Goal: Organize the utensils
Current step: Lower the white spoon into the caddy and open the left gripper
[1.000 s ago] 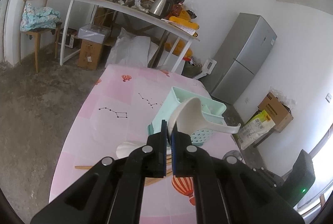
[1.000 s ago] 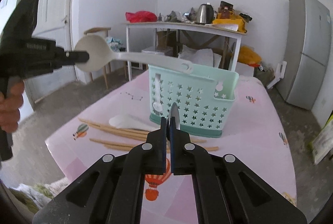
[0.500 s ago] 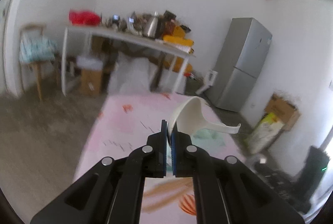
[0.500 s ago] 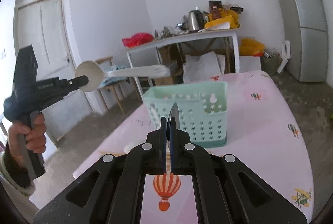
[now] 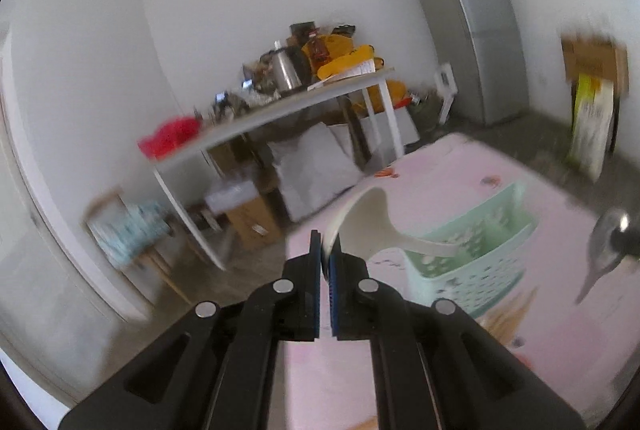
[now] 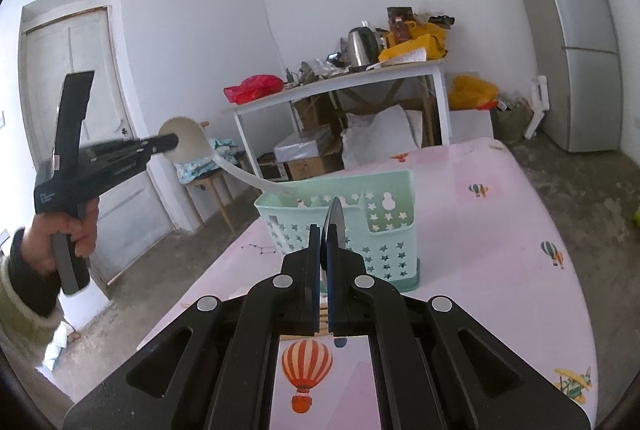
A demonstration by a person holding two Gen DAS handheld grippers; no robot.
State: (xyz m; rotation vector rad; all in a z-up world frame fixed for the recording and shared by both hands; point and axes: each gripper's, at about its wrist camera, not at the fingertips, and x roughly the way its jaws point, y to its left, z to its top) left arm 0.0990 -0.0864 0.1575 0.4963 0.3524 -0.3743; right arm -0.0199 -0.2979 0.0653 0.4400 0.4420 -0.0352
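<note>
White plastic, the ladle (image 6: pixel 188 146) is pinched by its bowl in the left gripper (image 6: pixel 170 141), jaws clenched on the rim; its handle slopes down to the mint caddy (image 6: pixel 384 230) on the pink tablecloth (image 6: pixel 500 230), the tip hidden behind the near wall. The right gripper (image 6: pixel 324 242) clamps a metal spoon (image 6: pixel 335 218), seen only edge-on. Motion blur smears the left wrist view. Small white lettering on the left gripper's body is unreadable. Chopsticks (image 6: pixel 236 294) are mostly covered.
</note>
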